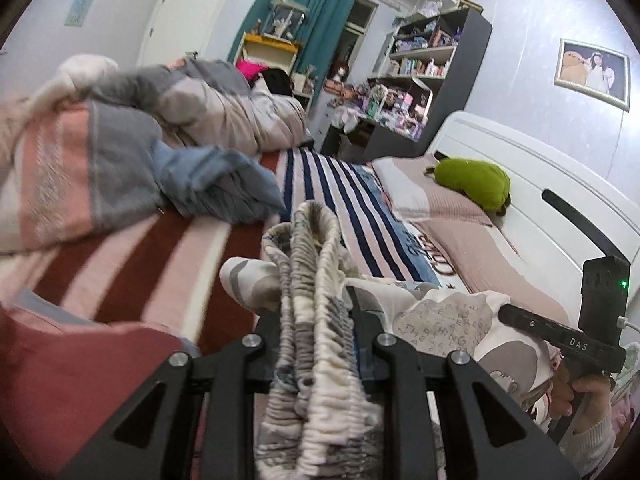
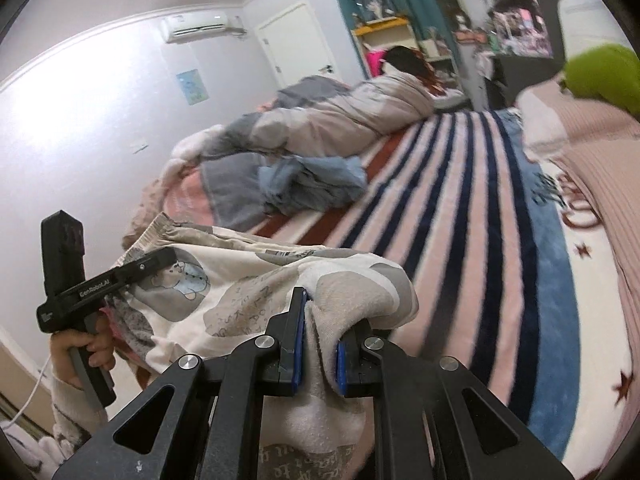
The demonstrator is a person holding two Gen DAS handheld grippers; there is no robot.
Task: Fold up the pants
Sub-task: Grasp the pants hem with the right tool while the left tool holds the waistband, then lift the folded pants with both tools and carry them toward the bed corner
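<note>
The pants (image 2: 240, 280) are cream with grey patches, printed letters and a small bear print. They hang stretched between my two grippers above the striped bed. My left gripper (image 1: 316, 320) is shut on the gathered elastic waistband (image 1: 316, 264), which bunches up between its fingers. My right gripper (image 2: 320, 332) is shut on a fold of the pants' fabric between its blue pads (image 2: 300, 344). The left gripper also shows in the right wrist view (image 2: 156, 260), clamped on the waistband edge. The right gripper's handle shows in the left wrist view (image 1: 560, 340), its fingertips hidden by fabric.
The bed has a striped blanket (image 2: 460, 208) in red, pink and navy. A crumpled blue garment (image 2: 316, 188) and a grey-pink duvet (image 2: 320, 120) lie further back. A green plush (image 1: 472, 180) sits on pink pillows (image 1: 448, 204) by the white headboard (image 1: 540, 184). A shelf unit (image 1: 432, 80) stands beyond.
</note>
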